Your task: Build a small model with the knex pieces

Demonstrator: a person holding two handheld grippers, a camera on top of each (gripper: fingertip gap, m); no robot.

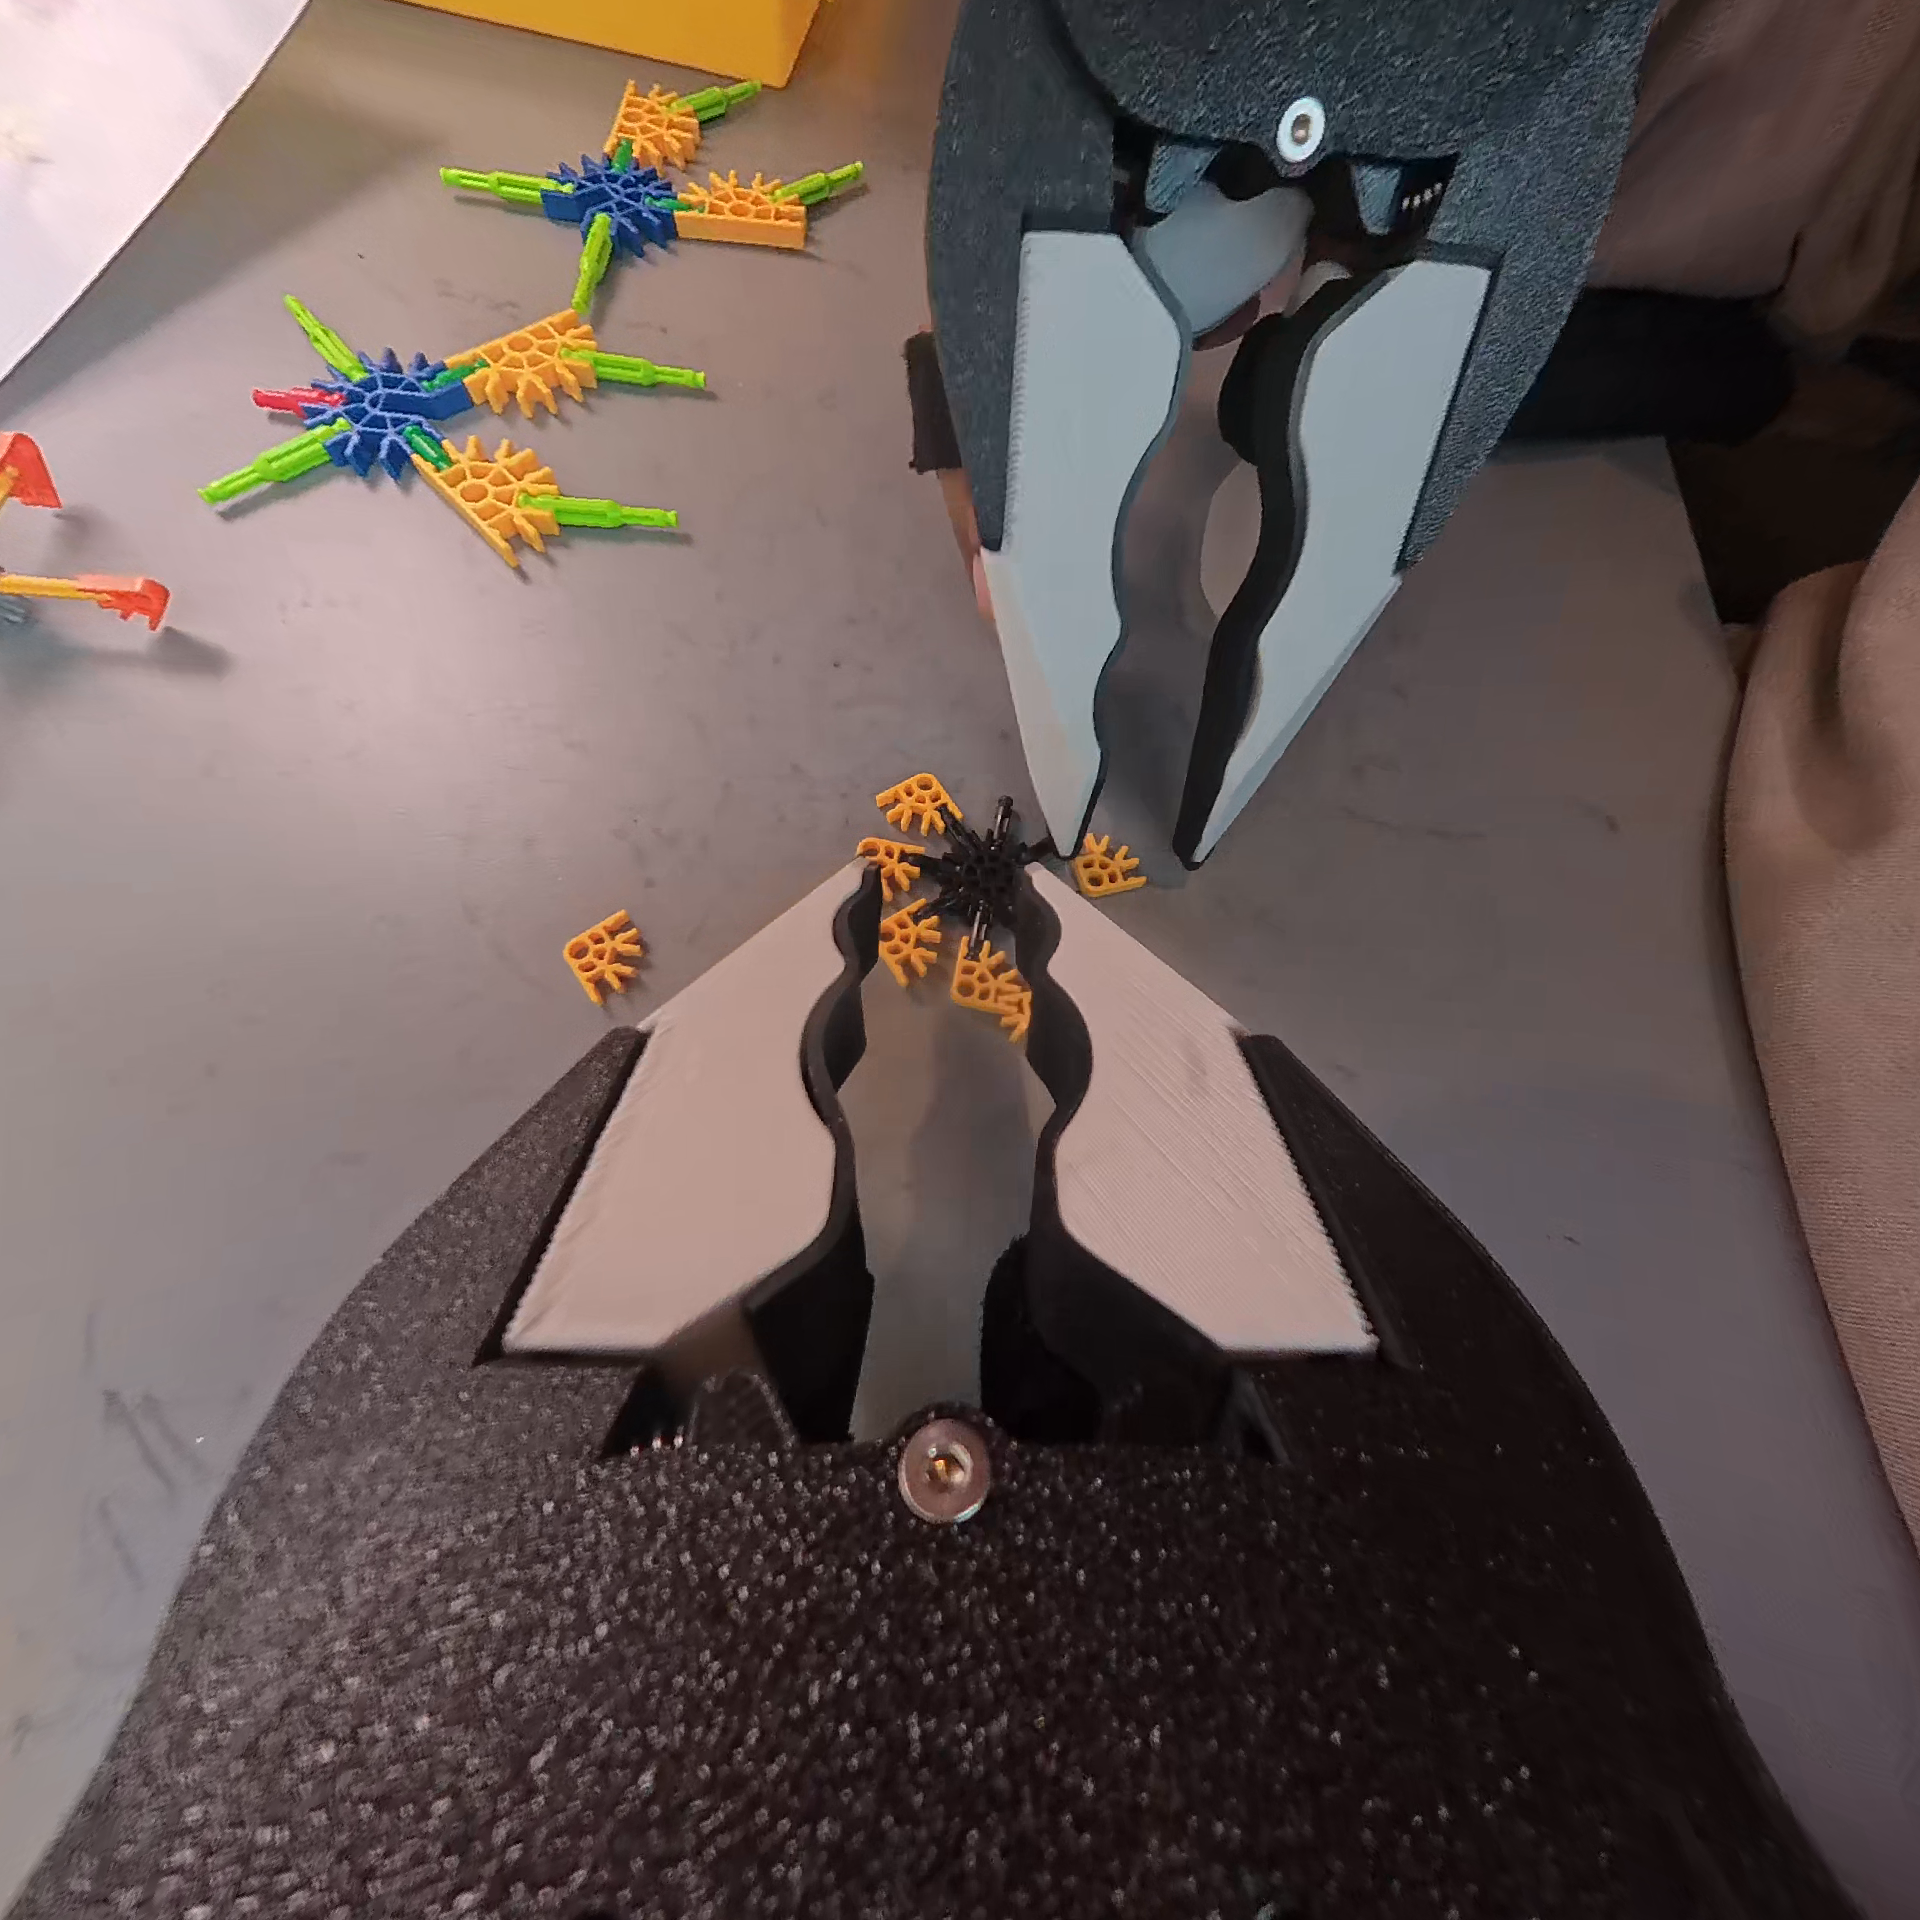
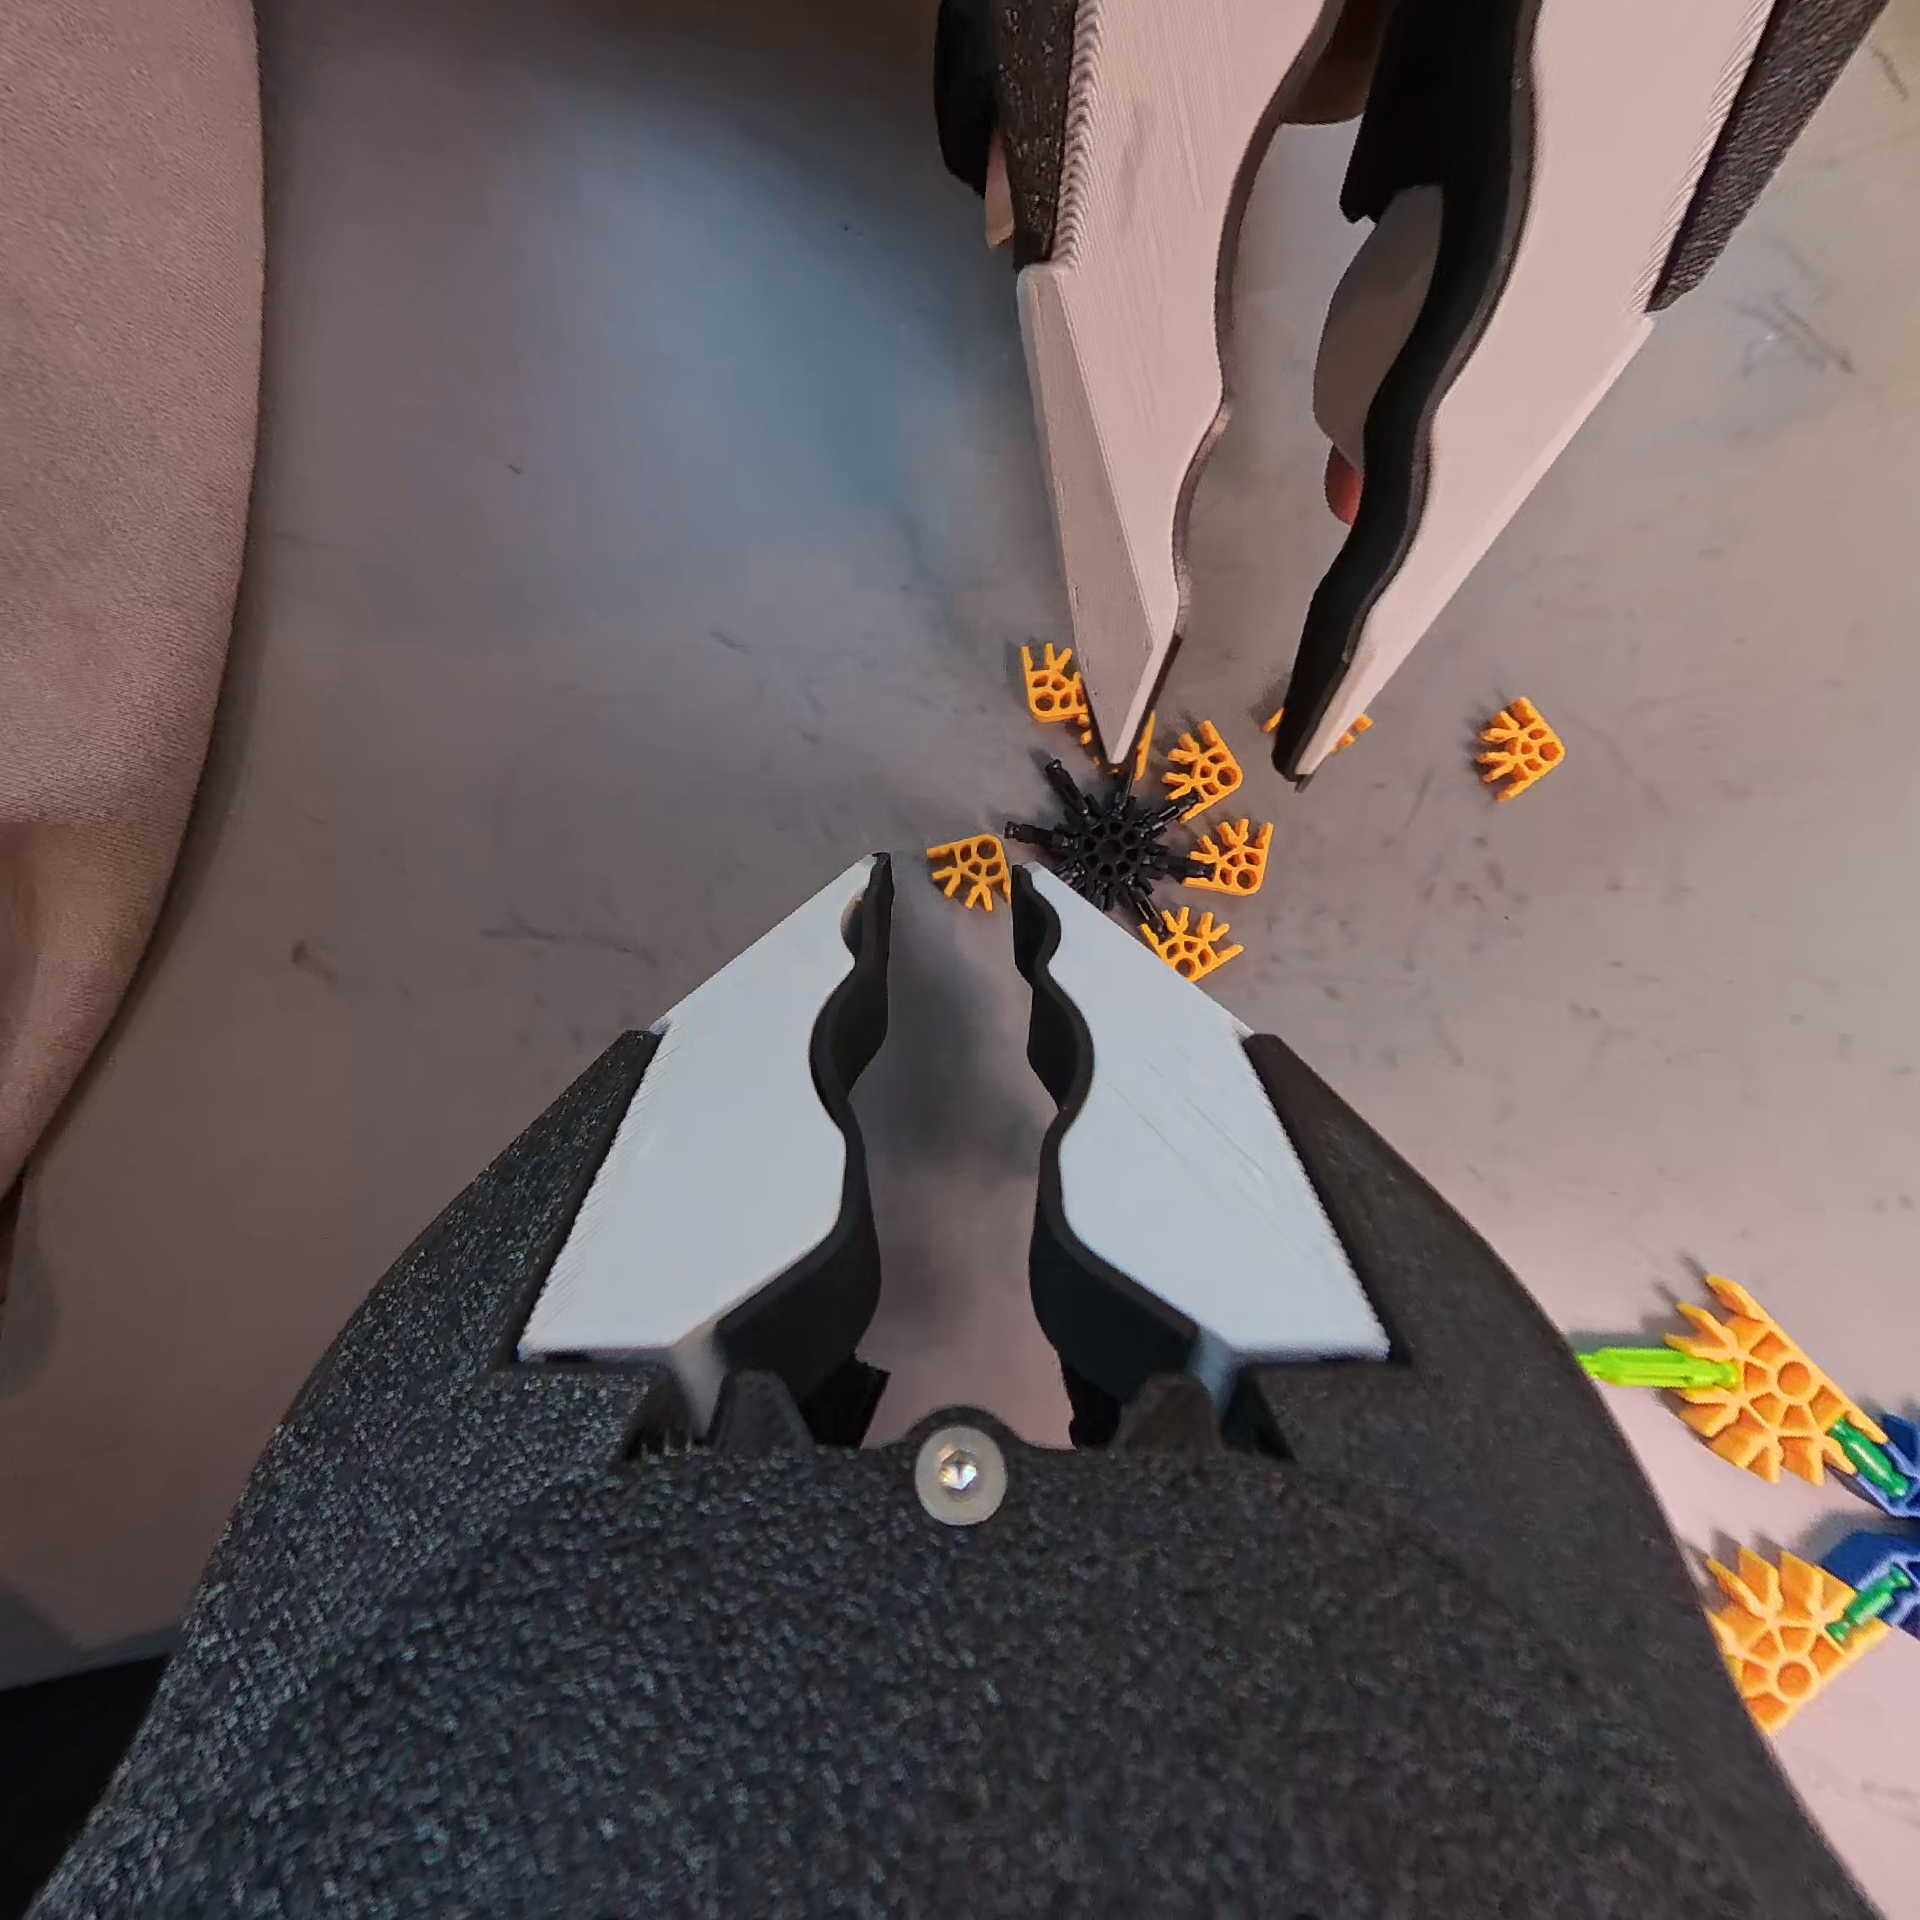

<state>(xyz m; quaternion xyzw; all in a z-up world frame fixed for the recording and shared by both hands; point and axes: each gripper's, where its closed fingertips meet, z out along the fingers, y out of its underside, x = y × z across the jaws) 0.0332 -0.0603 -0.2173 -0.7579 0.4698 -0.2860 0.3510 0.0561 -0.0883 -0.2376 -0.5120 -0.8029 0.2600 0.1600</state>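
Observation:
A small black hub [image 1: 977, 868] with thin black spokes lies on the grey table [image 1: 520, 1143], with several small yellow connectors on its spokes. My left gripper [image 1: 951, 873] is open, its tips low over the table on either side of the hub's near part. My right gripper [image 2: 951, 868] is open and faces it from the other side. One yellow connector [image 2: 971, 871] lies between the right gripper's tips, beside the hub [image 2: 1112, 836]. The right gripper [image 1: 1130, 852] also shows in the left wrist view, the left gripper [image 2: 1214, 758] in the right wrist view. A loose yellow connector [image 1: 603, 954] lies apart.
Two larger flat assemblies of blue hubs, green rods and yellow fans [image 1: 384, 400] [image 1: 613, 197] lie farther off on the left. Orange pieces [image 1: 125, 597] sit at the left edge. A yellow box [image 1: 665, 31] stands at the back. Beige cloth [image 1: 1829, 831] borders the table's right side. The gap from one gripper's tips to the other's is roughly 4 cm. My left tips are roughly 6 cm from the loose yellow connector [image 1: 603, 954]. The right camera catches it too, in the right wrist view [image 2: 1514, 753].

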